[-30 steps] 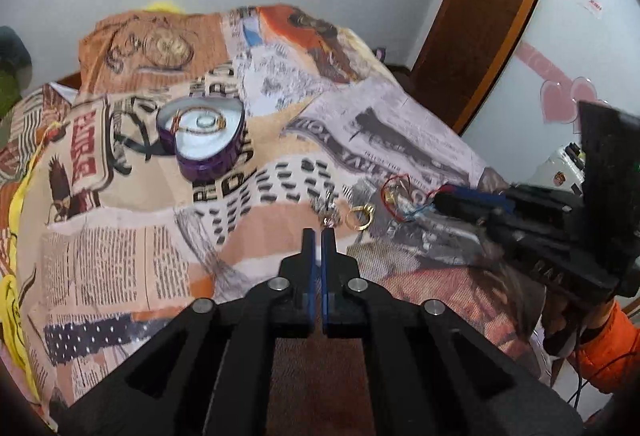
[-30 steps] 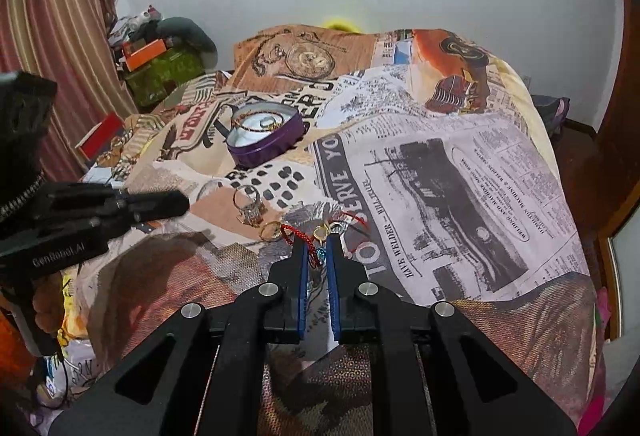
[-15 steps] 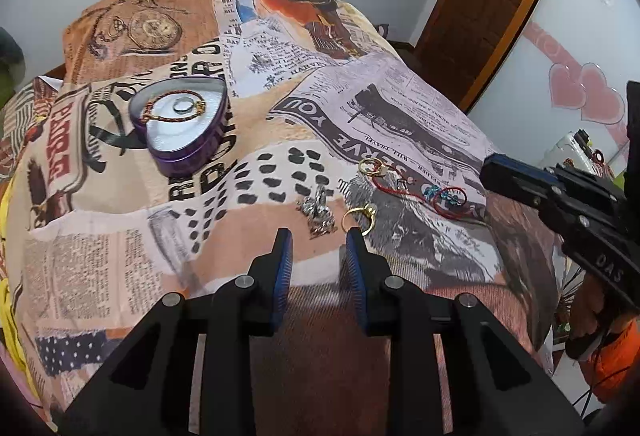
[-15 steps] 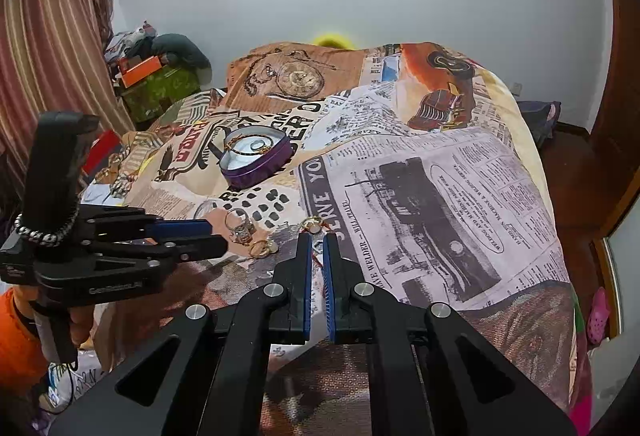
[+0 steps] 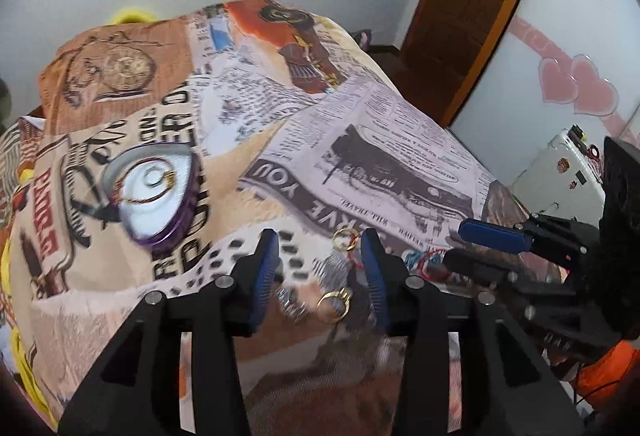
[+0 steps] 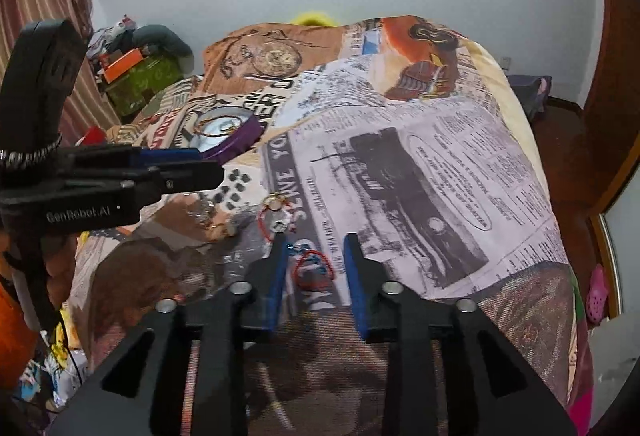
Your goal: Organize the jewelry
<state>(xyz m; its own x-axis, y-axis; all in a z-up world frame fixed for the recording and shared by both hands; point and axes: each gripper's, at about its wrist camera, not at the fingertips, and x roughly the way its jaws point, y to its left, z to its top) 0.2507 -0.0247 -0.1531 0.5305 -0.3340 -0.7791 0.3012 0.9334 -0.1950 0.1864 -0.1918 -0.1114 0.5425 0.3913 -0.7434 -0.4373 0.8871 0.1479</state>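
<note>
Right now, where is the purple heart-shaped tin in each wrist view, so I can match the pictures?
Left wrist view: the purple heart-shaped tin sits left of centre on the bedspread, beyond the left gripper.
Right wrist view: the tin is upper left, partly behind the other gripper.
Shared landmark: the bold headline strip printed on the bedspread.

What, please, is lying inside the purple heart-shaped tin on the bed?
The purple tin holds a thin gold-and-red bracelet and a small ring on its pale floor; nothing hides the floor.
</note>
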